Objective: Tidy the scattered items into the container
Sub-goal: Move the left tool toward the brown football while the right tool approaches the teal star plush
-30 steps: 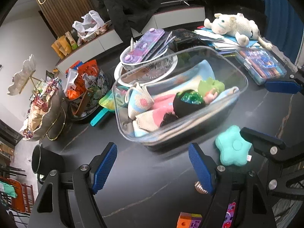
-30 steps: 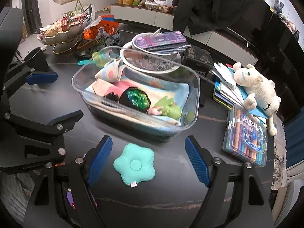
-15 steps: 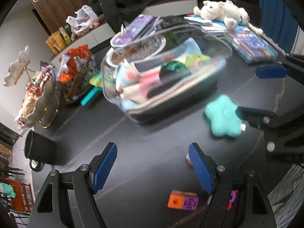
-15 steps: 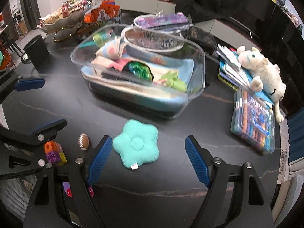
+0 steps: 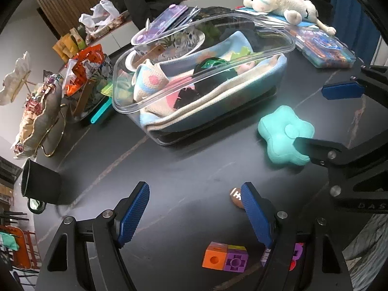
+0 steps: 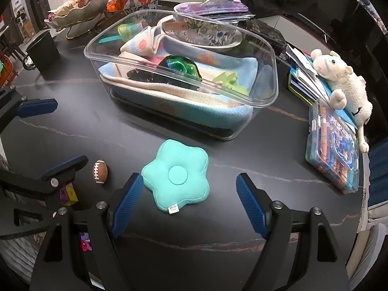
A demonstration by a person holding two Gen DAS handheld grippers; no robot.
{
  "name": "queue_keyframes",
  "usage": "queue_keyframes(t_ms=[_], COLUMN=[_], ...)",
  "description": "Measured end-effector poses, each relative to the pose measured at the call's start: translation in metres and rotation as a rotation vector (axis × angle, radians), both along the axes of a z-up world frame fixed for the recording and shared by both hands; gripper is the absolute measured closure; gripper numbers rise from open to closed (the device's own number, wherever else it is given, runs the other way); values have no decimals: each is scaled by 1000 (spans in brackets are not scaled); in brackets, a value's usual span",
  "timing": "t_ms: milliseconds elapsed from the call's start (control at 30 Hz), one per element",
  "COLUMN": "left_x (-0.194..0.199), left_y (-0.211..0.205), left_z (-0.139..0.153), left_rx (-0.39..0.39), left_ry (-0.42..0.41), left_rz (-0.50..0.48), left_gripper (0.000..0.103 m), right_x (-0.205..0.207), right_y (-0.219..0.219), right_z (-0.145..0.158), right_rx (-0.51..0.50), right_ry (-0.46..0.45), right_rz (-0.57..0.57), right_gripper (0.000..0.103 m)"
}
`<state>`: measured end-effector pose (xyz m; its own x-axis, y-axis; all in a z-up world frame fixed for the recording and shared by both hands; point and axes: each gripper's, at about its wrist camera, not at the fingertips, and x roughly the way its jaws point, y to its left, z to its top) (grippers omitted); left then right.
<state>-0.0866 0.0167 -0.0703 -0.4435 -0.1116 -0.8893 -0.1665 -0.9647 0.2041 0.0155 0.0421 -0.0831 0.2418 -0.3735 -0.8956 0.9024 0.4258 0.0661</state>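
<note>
I am pulling both grippers back and lower toward the table: a second ago the clear container (image 6: 264, 101) was filling the middle of both views, and now it is sitting in the upper half, with loose toys coming into view along the bottom. That is telling me the bin is already holding a blanket and several toys, and I am moving on to what is left outside it.

My right gripper (image 6: 188, 203) is hovering with its blue pads spread wide and gripping nothing; the teal star cushion (image 6: 178, 174) is lying between them in the lower centre of the right view, on the table in front of the container, its left edge seemingly just beside the left pad.

My left gripper (image 5: 195, 215) is likewise gaping wide and empty. The small football (image 5: 236, 197) is peeking out beside its right pad, and the orange and purple block (image 5: 224, 259) is lying at the bottom centre.
</note>
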Motion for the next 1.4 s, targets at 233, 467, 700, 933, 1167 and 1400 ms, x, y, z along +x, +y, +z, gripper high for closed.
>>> queue_keyframes(t_ms=[233, 467, 700, 933, 1167, 1400], left_x=[1, -1, 0, -1, -3, -6], left_y=[9, 9, 14, 13, 11, 13], left_z=[-11, -22, -32, -33, -38, -40], left_rx=[3, 35, 39, 36, 44, 51], left_ry=[-26, -42, -54, -42, -54, -57], left_rz=[-15, 25, 33, 47, 54, 50], left_gripper=[28, 29, 29, 29, 29, 29], right_x=[4, 6, 11, 13, 16, 21], right_y=[-2, -7, -9, -10, -10, -12], right_z=[-8, -19, -26, -31, -34, -39], right_rx=[23, 48, 64, 81, 90, 108], right_ry=[8, 13, 17, 13, 8, -2], right_rz=[17, 22, 30, 34, 37, 47], right_gripper=[26, 26, 26, 26, 26, 26])
